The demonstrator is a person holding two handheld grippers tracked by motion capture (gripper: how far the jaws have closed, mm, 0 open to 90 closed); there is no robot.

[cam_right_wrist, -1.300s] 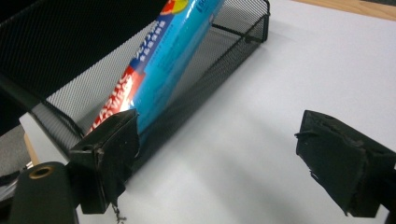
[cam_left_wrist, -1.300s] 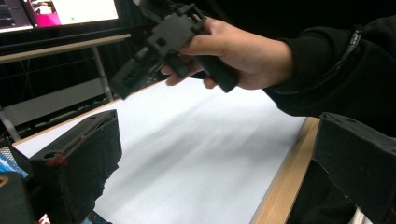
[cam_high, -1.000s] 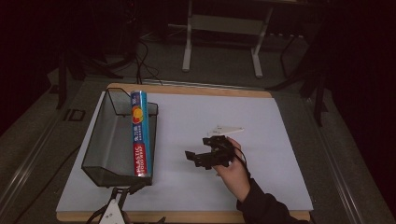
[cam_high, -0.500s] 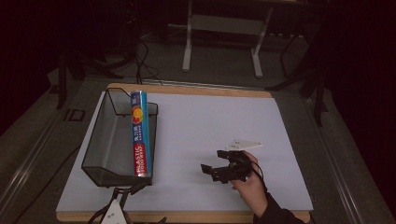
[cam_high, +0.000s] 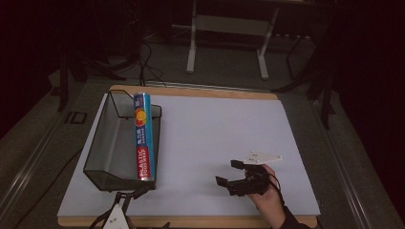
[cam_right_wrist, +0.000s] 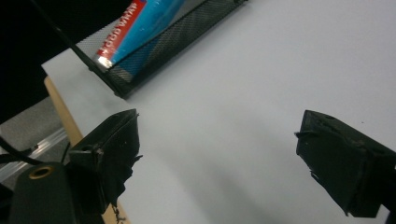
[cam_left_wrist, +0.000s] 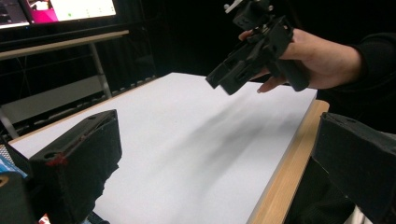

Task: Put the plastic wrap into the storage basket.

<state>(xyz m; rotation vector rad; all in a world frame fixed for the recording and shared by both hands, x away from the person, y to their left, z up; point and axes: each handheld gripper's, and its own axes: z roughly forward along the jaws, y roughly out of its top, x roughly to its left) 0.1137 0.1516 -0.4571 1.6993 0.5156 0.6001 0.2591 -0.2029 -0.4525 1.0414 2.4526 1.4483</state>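
A black mesh basket (cam_high: 111, 157) stands at the table's left. A long blue and red box of plastic wrap (cam_high: 142, 140) lies along the basket's right rim; the right gripper view also shows the box (cam_right_wrist: 140, 23) and the basket (cam_right_wrist: 159, 51). A hand holds my right gripper (cam_high: 229, 172) just above the white sheet at the front right, open and empty, jaws pointing left toward the basket. Its jaws stand far apart in its own view (cam_right_wrist: 229, 158). My left gripper (cam_high: 131, 194) rests at the table's front edge below the basket, open with nothing between its jaws (cam_left_wrist: 215, 168).
The white sheet (cam_high: 215, 129) covers the wooden table. The wooden front edge (cam_left_wrist: 285, 172) runs close by the left gripper. The hand with the right gripper (cam_left_wrist: 252, 51) hangs over the sheet in the left gripper view. A metal stand (cam_high: 227, 28) is on the floor beyond the table.
The hand has carried the right gripper back toward the table's front right, away from the basket. The left gripper, basket and box have not moved.
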